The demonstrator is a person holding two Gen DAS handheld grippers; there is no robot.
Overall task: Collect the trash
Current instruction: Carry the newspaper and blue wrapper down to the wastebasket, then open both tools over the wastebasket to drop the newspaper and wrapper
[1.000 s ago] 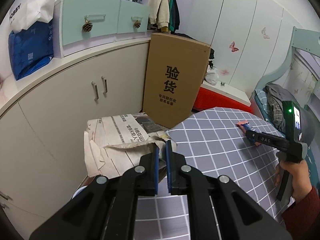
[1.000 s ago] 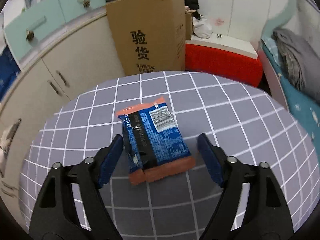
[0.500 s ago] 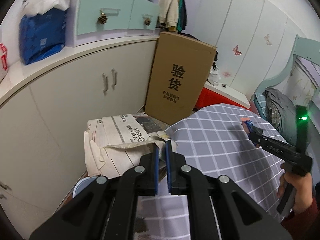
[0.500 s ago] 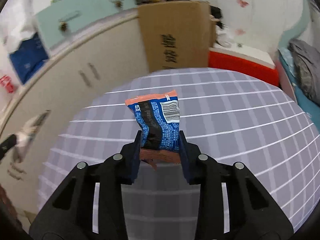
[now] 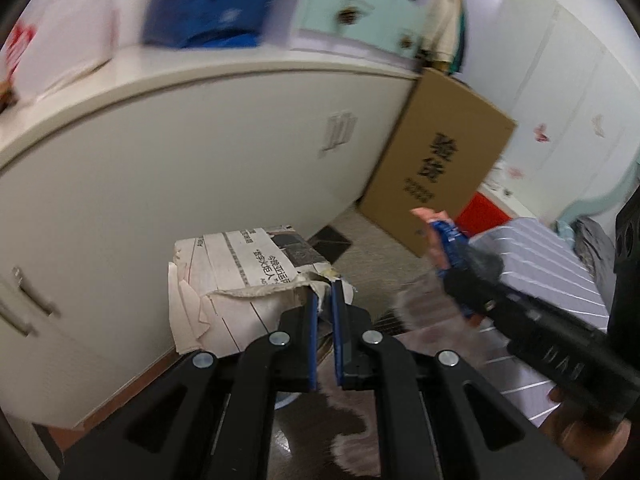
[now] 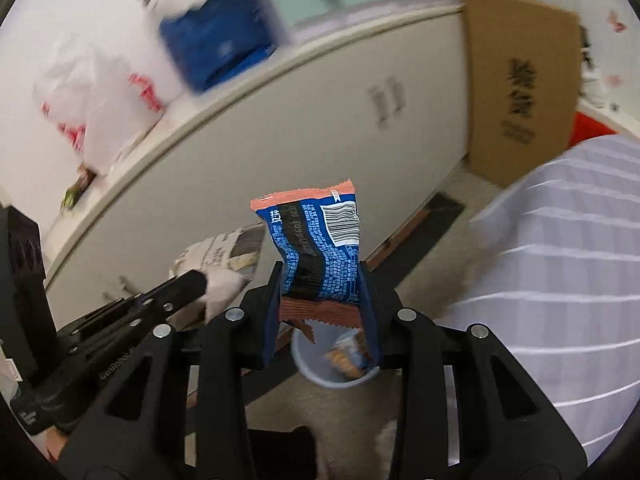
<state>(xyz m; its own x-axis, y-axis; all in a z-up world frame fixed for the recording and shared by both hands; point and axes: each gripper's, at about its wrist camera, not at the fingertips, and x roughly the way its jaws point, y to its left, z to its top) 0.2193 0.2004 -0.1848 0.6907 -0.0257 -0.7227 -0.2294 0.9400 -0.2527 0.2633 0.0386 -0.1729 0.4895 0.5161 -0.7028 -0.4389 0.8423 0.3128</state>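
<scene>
Both jaws clenched, right gripper [image 6: 320, 296] lifting snack wrapper [image 6: 316, 248], left gripper [image 5: 325, 316] pinching bag edge [image 5: 316, 282]

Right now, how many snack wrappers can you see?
2. One wrapper is pinched in the right claw; another lies in the bin below it. More may be hidden.

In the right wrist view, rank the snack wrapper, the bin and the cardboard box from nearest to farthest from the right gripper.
1. Snack wrapper: clamped in the right gripper jaws.
2. Bin: on the floor just below the jaws.
3. Cardboard box: upper right, against the cabinet.
</scene>
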